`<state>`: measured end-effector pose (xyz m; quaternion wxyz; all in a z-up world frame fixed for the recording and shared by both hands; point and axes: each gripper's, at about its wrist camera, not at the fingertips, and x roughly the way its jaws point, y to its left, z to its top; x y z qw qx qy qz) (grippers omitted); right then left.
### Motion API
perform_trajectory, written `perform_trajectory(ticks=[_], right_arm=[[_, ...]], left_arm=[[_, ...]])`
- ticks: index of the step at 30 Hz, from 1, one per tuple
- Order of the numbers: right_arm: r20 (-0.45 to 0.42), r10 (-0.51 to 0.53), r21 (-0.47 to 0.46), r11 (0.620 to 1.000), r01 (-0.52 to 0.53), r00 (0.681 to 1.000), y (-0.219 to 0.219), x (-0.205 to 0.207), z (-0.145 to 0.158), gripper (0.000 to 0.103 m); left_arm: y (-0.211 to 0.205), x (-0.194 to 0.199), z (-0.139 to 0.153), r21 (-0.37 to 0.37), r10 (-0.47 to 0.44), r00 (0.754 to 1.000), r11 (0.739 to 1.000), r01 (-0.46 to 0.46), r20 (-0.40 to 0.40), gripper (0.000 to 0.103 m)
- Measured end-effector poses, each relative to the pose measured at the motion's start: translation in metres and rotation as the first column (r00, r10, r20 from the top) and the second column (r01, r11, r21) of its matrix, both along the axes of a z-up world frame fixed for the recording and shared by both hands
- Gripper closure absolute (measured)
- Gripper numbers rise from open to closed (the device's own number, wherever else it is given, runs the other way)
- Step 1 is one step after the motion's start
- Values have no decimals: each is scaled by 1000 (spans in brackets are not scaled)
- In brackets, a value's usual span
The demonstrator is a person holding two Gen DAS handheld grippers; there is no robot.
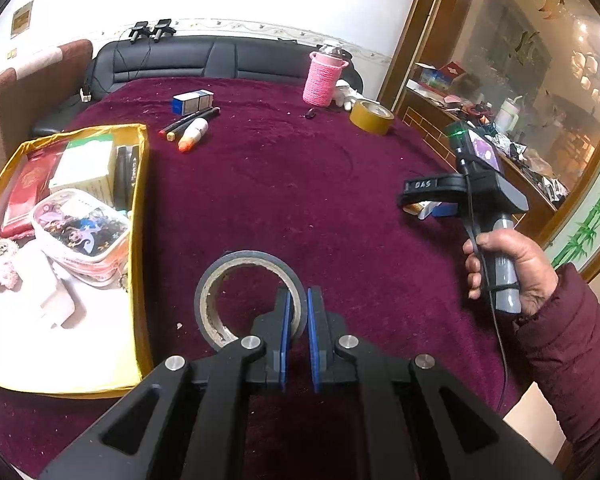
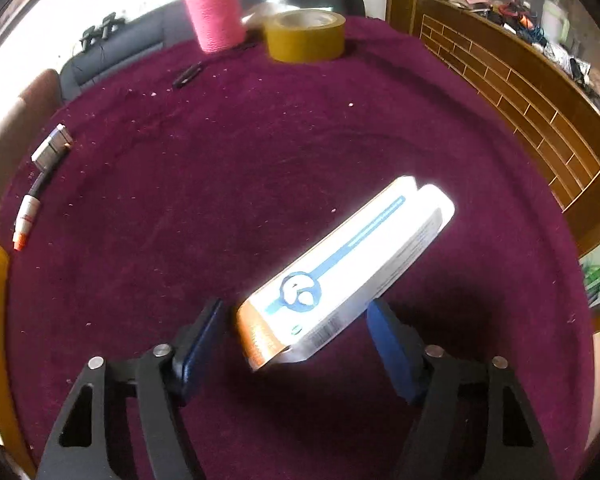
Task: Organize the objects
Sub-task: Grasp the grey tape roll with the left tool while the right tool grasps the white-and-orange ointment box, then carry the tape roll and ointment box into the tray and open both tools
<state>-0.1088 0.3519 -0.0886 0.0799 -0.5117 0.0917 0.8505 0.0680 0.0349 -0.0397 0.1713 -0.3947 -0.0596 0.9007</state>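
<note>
A: What has the left gripper [image 1: 297, 320] got?

B: The grey roll of tape [image 1: 249, 298]. Its blue pads are pinched on the roll's wall, one inside the ring and one outside, at about four o'clock on the roll. The roll sits over the maroon tablecloth [image 1: 300, 184], just right of the gold-edged tray [image 1: 138, 216].

A: And the tray?

B: Over at nine o'clock from the roll. It holds a red packet [image 1: 26, 190], a white and green box [image 1: 86, 166], a clear pouch of trinkets [image 1: 82, 228] and a white plug [image 1: 56, 300].

A: The other hand?

B: The right hand [image 1: 504, 272], in a maroon sleeve [image 1: 572, 360], grips the grey handle out at three o'clock. From the right wrist view, the right gripper [image 2: 296, 332] has its jaws standing wide, either side of a white carton with blue print [image 2: 340, 272]. The carton lies slanted on the cloth, pointing towards one o'clock. There's a gap at the left pad [image 2: 204, 332]; at the right pad I cannot tell whether it touches.

A: What's further back?

B: At twelve o'clock, a yellow-brown roll of tape [image 2: 306, 36], and just left of it a bottle in a pink knitted sleeve [image 2: 214, 12]. Towards ten o'clock lie a small blue and silver box [image 1: 192, 102], markers [image 1: 190, 120] and a white tube with an orange tip [image 1: 194, 134], close together.
</note>
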Motion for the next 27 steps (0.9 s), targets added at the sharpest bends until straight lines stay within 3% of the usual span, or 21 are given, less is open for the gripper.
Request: perform_trajectory(ticks=[5, 8, 9, 12, 20, 27], right_arm=[[49, -158, -102, 982, 162, 986, 17, -11, 3, 25], [78, -179, 3, 984, 180, 981, 4, -22, 1, 23], [71, -182, 39, 983, 180, 981, 2, -23, 1, 29], [21, -154, 65, 986, 152, 988, 2, -17, 5, 71], [-56, -54, -109, 993, 47, 997, 11, 38, 20, 72], [-126, 80, -194, 975, -104, 989, -32, 80, 46, 71]], left_arm=[[1, 2, -5, 8, -3, 1000, 1000, 2, 17, 95], [3, 8, -3, 6, -11, 1000, 1000, 11, 7, 95], [3, 11, -2, 4, -12, 1000, 1000, 12, 1, 95], [-3, 18, 2, -3, -10, 1000, 1000, 10, -19, 95], [-32, 22, -1, 27, 45, 999, 999, -45, -12, 95], [-60, 40, 12, 56, 86, 995, 995, -84, -52, 93]])
